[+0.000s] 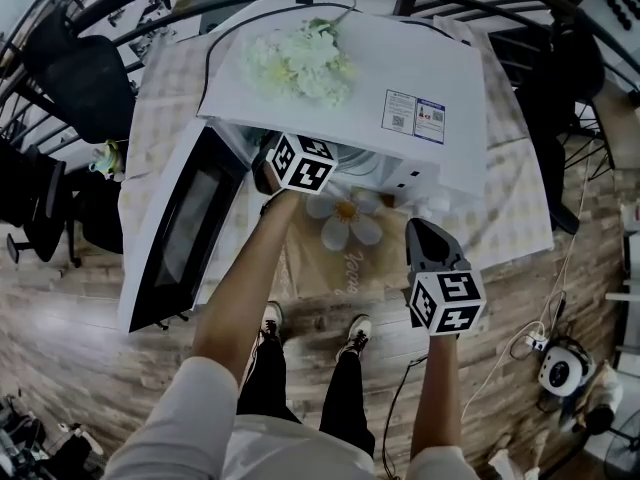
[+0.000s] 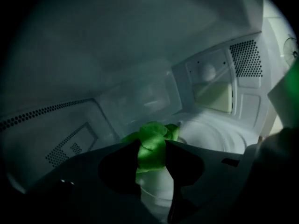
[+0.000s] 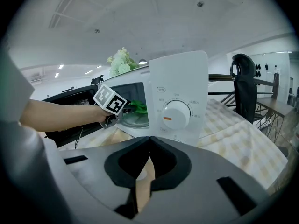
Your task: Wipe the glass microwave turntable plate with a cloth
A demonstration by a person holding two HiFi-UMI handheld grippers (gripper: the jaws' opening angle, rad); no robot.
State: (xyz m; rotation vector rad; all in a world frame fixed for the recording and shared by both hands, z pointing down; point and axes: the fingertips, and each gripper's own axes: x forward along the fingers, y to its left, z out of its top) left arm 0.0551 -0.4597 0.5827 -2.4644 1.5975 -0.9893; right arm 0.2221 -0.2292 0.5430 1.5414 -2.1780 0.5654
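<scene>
My left gripper (image 2: pixel 152 146) reaches into the white microwave (image 1: pixel 400 78), shut on a bunched green cloth (image 2: pixel 150 148). The cloth rests on the glass turntable plate (image 2: pixel 219 134), near its left edge. In the right gripper view the cloth (image 3: pixel 137 107) and the plate (image 3: pixel 134 121) show through the doorway, behind the left gripper's marker cube (image 3: pixel 111 100). My right gripper (image 3: pixel 149 141) hangs shut and empty in front of the microwave's control panel, clear of the table edge (image 1: pixel 418 230).
The microwave door (image 1: pixel 185 228) swings open to the left. White flowers (image 1: pixel 300 60) lie on top of the oven. A timer dial (image 3: pixel 176 115) is on the panel. A checked tablecloth (image 1: pixel 510 208) covers the table; black chairs (image 1: pixel 85 78) stand around.
</scene>
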